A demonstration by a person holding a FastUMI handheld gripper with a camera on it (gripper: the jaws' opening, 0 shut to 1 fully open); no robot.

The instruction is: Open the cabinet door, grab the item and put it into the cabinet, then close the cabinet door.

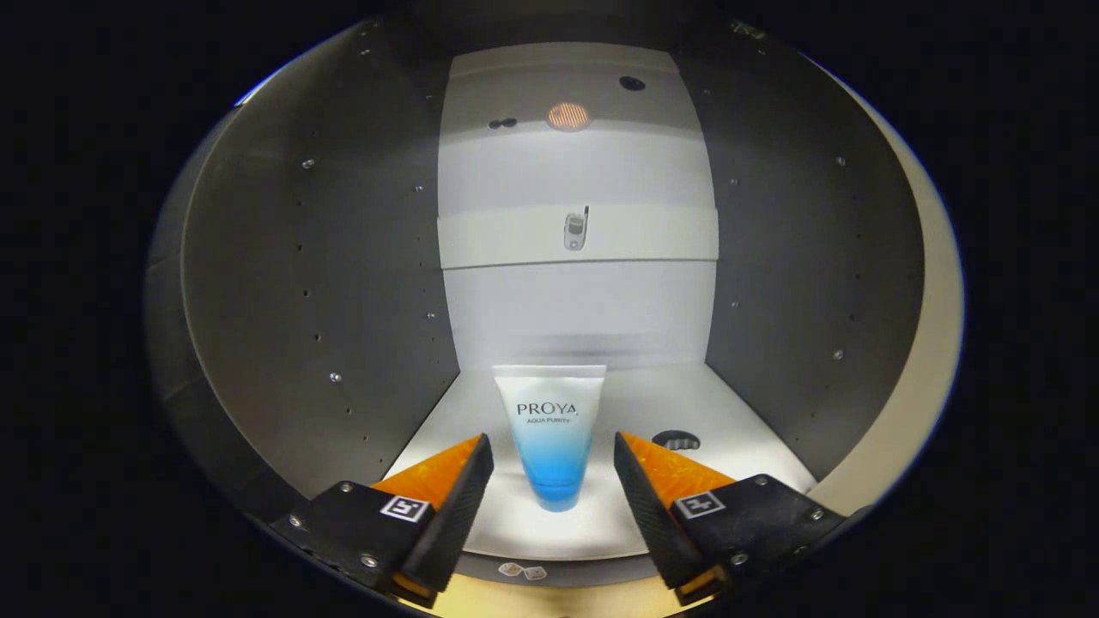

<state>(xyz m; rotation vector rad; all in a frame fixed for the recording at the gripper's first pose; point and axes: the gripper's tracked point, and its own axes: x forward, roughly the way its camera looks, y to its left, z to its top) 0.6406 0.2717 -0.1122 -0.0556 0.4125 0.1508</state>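
Tube, white-to-blue plastic, cap down [552, 438] | upright mid cabinet floor [738, 412], stable | my gripper [554, 481] wide open, fingers flanking, gripping nothing.

The cabinet [567, 257] was dim at its gray sides and bright in the middle. A small orange light [568, 116] glowed up high. The tube [551, 433] looked sharp. Straight walls bent round near the edges.

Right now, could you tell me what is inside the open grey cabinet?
A white-to-blue plastic tube stands cap-down on the cabinet's pale floor, between the open tool's fingers, untouched. A dark oval cutout lies behind the right finger, partly hidden.
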